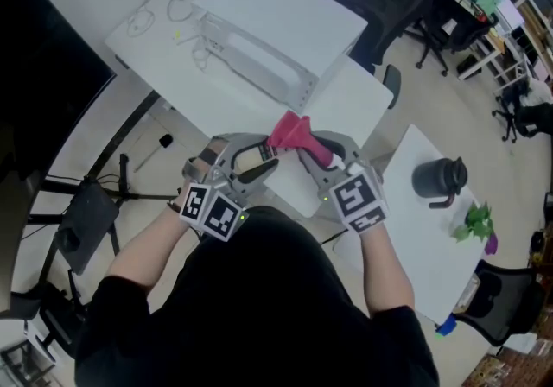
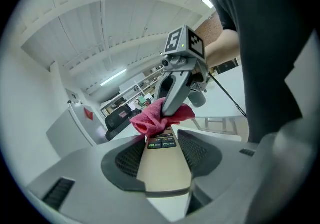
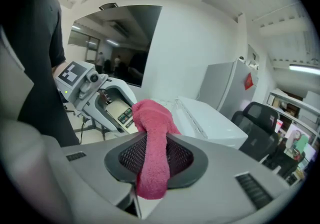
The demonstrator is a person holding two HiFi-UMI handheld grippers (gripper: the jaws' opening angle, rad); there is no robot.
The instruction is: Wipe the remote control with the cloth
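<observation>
Both meet over the white bench (image 1: 346, 100): the left gripper (image 2: 162, 150) has its jaws clamped on the remote control (image 2: 165, 173), and the right gripper (image 3: 155, 155) jaws pinch the pink cloth (image 3: 152, 118), which lies on the remote's far end.

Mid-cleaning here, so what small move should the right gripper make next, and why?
Probably slide the cloth along the remote control toward the left gripper. The right gripper is shut on the cloth, whose end rests on the remote's far end; the left jaws grip the remote, its nearer face bare.
</observation>
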